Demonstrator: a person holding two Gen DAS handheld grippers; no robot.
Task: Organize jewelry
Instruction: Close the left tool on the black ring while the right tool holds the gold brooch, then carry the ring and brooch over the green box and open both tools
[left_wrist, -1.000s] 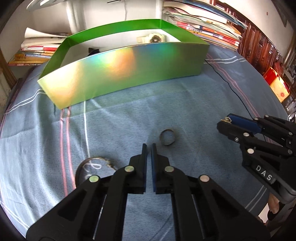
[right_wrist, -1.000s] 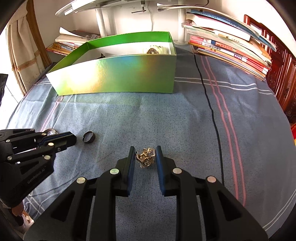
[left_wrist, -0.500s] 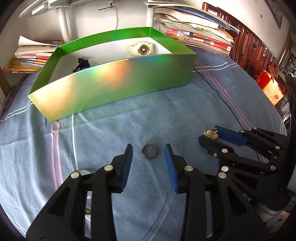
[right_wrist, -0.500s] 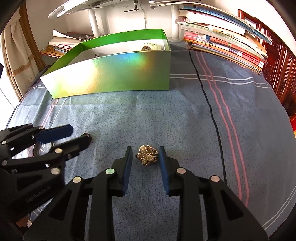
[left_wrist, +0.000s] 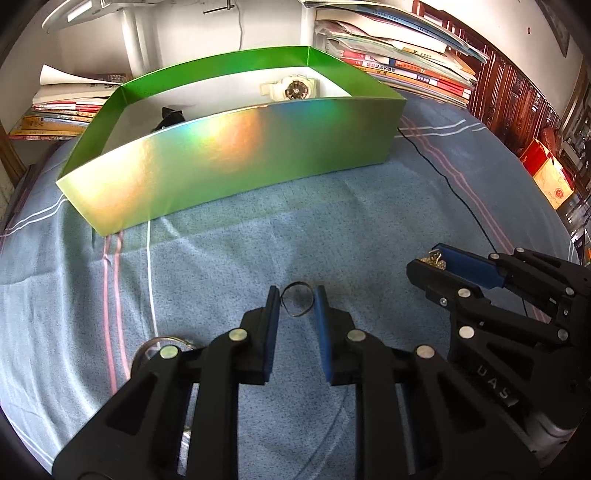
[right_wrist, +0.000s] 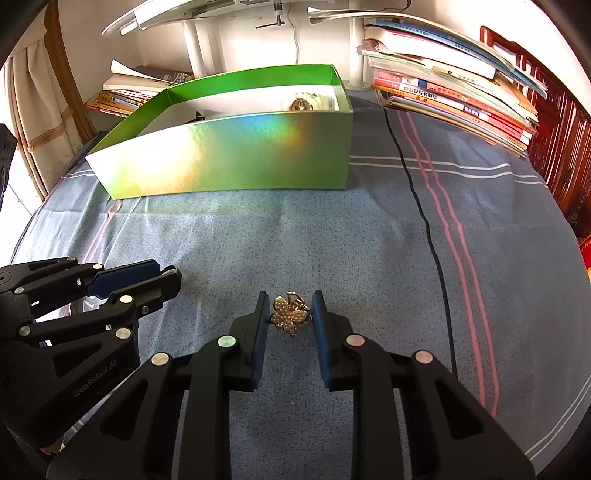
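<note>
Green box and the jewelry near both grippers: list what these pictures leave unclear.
- Green box: its near wall hides most of the floor in both views; the black item inside is unidentifiable.
- Watch: mostly hidden by that wall in the right wrist view.
- Round piece: covered by the left gripper fingers.
- Ring, brooch: contact with pads unclear.

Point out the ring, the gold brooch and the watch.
ring (left_wrist: 296, 303): left wrist view, lower rim of the band.
gold brooch (right_wrist: 290, 315): right wrist view, centre of the beaded petals.
watch (left_wrist: 296, 89): left wrist view, dark dial.

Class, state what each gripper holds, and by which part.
Nothing is clamped yet: the left gripper brackets the thin metal ring, and the right gripper brackets the gold flower-shaped brooch.
</note>
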